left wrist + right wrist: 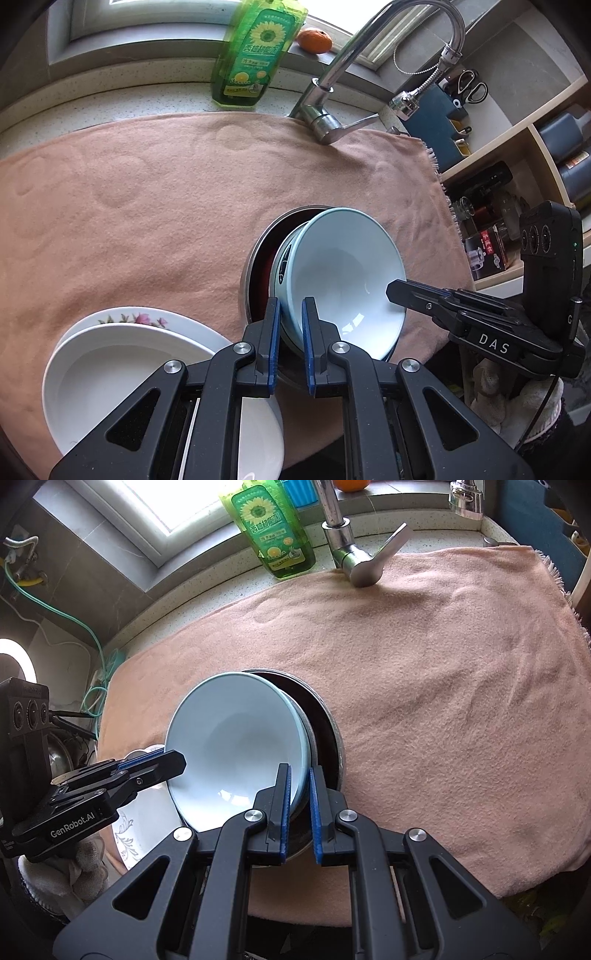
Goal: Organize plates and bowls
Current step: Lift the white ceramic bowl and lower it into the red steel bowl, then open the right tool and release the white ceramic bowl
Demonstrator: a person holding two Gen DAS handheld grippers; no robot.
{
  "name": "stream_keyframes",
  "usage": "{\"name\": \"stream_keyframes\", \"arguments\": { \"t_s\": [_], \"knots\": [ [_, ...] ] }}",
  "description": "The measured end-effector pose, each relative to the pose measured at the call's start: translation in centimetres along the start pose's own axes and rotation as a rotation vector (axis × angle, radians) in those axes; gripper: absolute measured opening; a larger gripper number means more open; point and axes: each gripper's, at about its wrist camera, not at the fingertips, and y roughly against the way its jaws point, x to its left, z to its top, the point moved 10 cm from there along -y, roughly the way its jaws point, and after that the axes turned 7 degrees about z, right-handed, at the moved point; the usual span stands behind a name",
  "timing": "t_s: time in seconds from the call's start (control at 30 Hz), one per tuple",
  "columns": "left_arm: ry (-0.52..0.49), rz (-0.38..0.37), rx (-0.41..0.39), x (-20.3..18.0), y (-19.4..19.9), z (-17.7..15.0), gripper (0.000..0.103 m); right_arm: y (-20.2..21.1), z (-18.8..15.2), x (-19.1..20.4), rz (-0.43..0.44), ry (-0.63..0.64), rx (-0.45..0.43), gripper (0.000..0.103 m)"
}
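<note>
Left tool [291, 325]: jaws clamped on the near rim of the pale blue bowl [343, 280]. Right tool [300, 797]: jaws clamped on the same bowl's opposite rim.

Pale blue bowl: tilted, resting inside a dark steel-rimmed bowl [328, 734] on the pink towel [147, 206] covering the table.

Left view only: two stacked white plates [110, 369], the lower one flower-patterned, beside the bowls; a wall shelf [524, 147] with jars and scissors. Right view only: green hose [74, 620] at left.

Both: faucet [325, 122], green dish-soap bottle [255, 51], orange [314, 40].

Hidden: the dark bowl's interior, mostly; the plates' near edge, behind the tool.
</note>
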Motion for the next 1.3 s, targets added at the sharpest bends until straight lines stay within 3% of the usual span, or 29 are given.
{"name": "stream_keyframes", "arguments": {
  "t_s": [0.3,0.57,0.83,1.23,1.3],
  "knots": [
    [0.0,-0.009,-0.001,0.0,0.2,0.3,0.011,0.6,0.1,0.1,-0.007,0.006,-0.019,0.01],
    [0.04,-0.044,-0.035,1.4,1.9,1.1,0.011,2.8,0.4,0.0,0.018,-0.007,-0.087,0.01],
    [0.069,-0.017,-0.067,3.5,2.6,1.3,0.011,4.3,0.2,-1.5,0.016,-0.067,-0.154,0.011],
    [0.066,0.009,-0.024,3.9,0.4,0.2,0.011,2.6,-1.2,-3.6,0.014,-0.13,-0.117,0.011],
    [0.053,0.021,-0.021,3.9,0.2,0.1,0.017,2.4,-1.3,-3.7,0.012,-0.13,-0.115,0.011]
  ]
}}
